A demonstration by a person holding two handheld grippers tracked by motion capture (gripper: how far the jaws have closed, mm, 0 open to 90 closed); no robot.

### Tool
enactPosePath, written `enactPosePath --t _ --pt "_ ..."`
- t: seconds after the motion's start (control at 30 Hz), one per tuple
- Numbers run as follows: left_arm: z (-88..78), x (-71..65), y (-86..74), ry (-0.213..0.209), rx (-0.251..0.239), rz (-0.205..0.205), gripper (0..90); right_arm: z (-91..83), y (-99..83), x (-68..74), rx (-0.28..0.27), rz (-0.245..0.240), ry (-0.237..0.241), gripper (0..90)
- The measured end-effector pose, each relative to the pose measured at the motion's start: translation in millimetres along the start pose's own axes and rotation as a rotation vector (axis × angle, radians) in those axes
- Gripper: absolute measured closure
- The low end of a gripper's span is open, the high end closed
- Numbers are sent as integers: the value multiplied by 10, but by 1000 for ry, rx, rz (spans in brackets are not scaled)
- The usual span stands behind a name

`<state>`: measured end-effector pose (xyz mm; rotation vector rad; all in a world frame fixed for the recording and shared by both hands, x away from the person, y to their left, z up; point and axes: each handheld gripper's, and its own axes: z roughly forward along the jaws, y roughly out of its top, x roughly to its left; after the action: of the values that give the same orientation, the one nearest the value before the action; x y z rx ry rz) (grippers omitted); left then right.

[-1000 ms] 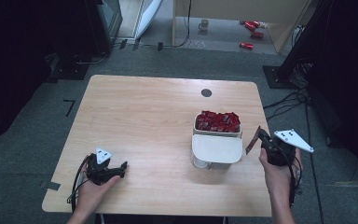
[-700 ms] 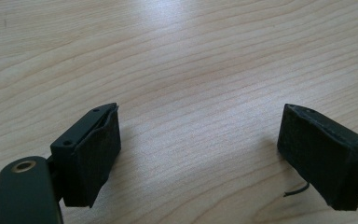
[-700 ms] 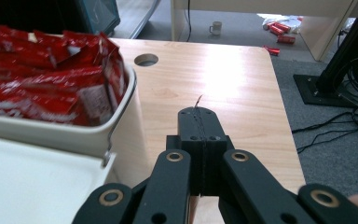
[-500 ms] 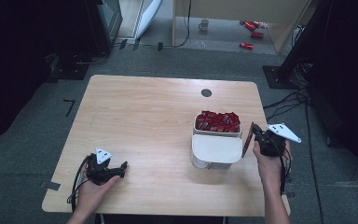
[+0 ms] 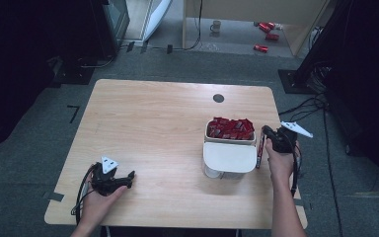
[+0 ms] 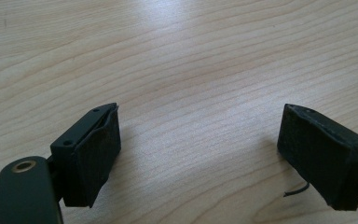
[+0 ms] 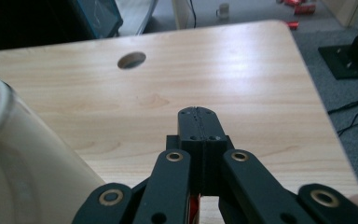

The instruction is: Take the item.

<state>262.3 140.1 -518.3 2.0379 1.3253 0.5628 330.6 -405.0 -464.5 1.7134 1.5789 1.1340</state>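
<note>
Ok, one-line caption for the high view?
Right claw holds a red packet beside the white container of packets; left claw rests open.

Wooden table point(image 5: 168, 128): white container point(image 5: 229, 157) of red packets point(image 5: 230, 128) near right edge; round hole point(image 5: 218, 98) at far side.

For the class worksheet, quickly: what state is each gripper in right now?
Left gripper: open, holding nothing.
Right gripper: shut on a red packet.

Bench point(image 5: 168, 128): pale wood, fine grain lines, one dark round hole point(image 5: 218, 98). Container point(image 5: 229, 157): white, held glossy red packets point(image 5: 230, 128). Left tongs point(image 5: 128, 177) and right tongs point(image 5: 262, 132): black, brass-coloured rivets, grey three-cornered plates. Red strip showed under right tongs. Floor point(image 5: 39, 148): dark grey.
</note>
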Motion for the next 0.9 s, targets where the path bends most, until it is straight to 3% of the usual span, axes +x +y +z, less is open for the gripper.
enactPosePath --t 0.13,0.37,0.63,0.9 --pt "0 0 0 0 0 0 137 129 -53 15 37 -12 5 900" --pt "0 0 0 0 0 0 137 288 -135 -37 85 36 -8 900" --pt "0 0 0 0 0 0 137 344 -172 -70 95 61 7 900" --pt "0 0 0 0 0 0 137 311 -182 -143 93 85 44 789"
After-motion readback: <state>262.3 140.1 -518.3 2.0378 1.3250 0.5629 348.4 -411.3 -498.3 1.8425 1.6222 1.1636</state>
